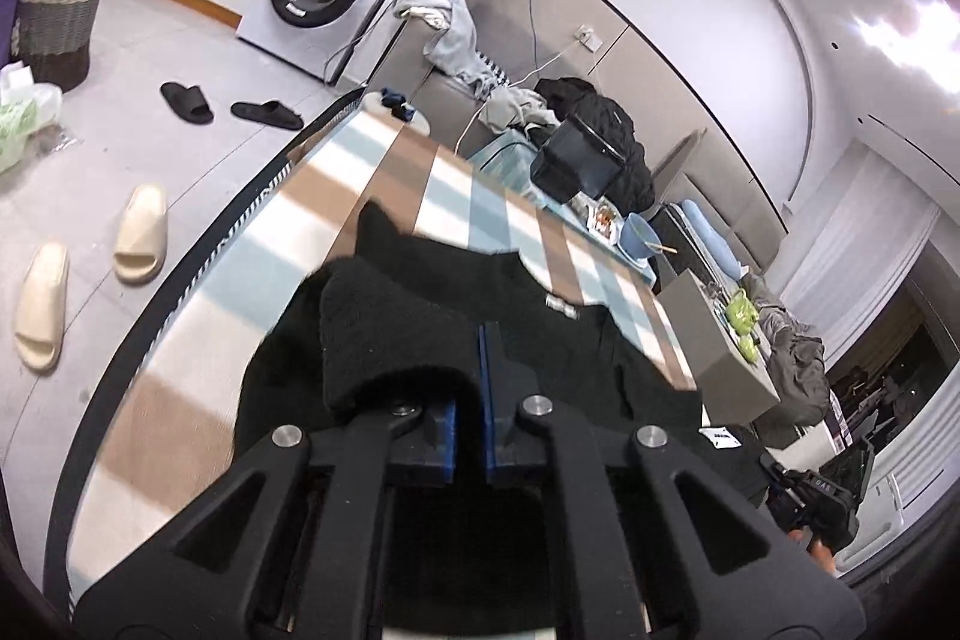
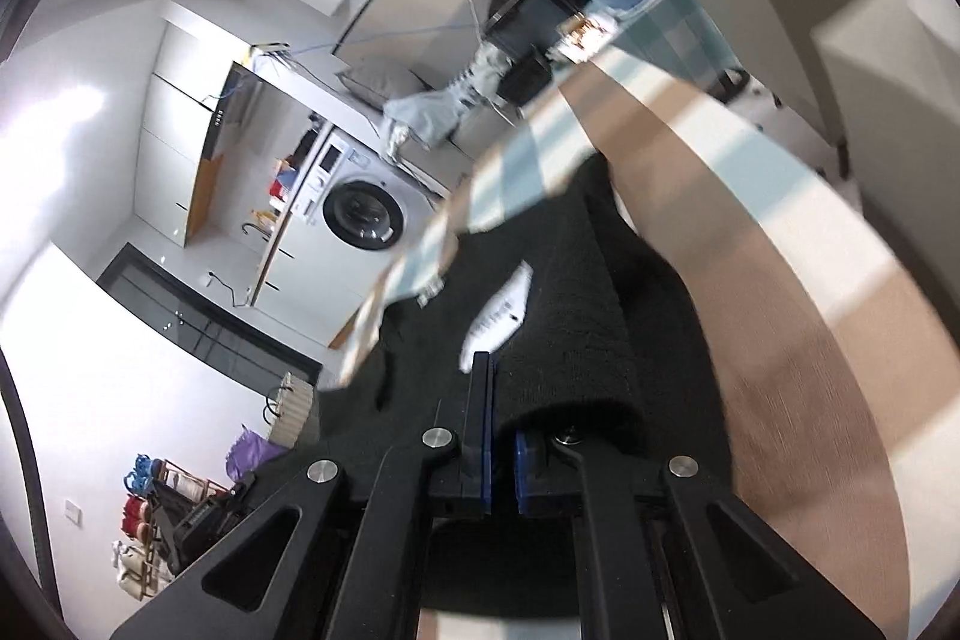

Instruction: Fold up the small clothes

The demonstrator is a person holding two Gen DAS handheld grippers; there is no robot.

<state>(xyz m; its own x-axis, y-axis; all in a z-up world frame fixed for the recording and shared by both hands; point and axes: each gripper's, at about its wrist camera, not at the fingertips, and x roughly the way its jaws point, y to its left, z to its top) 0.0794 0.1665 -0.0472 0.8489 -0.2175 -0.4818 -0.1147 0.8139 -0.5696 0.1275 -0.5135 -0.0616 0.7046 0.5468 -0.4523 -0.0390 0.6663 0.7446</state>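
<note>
Starting at the left, we are noting the left gripper with its blue-padded jaws drawn together on a fold of the black knit garment. The cloth is draping over the left finger and hiding its tip, so we are judging the clamp from the narrow gap between the pads and the fabric bunched at them. The garment is lying directly ahead of and beneath this gripper on the striped tablecloth, its small neck label sitting just ahead and to the right of the fingertips.

Moving right, we are finding the right gripper likewise closed on the same garment: a thick roll of knit is wrapping over its right finger, with the white care tag lying just ahead of the left finger. This view is tilting steeply and blurring, so we are not stating how much cloth is lifted off the table.

The deciding relation, as we are reading it: both grippers are gripping one edge side by side, and the garment's long axis is running away from them across the cloth. We are judging that the fold will carry the held edge forward along that axis, with neither hand clearly nearer.
</note>
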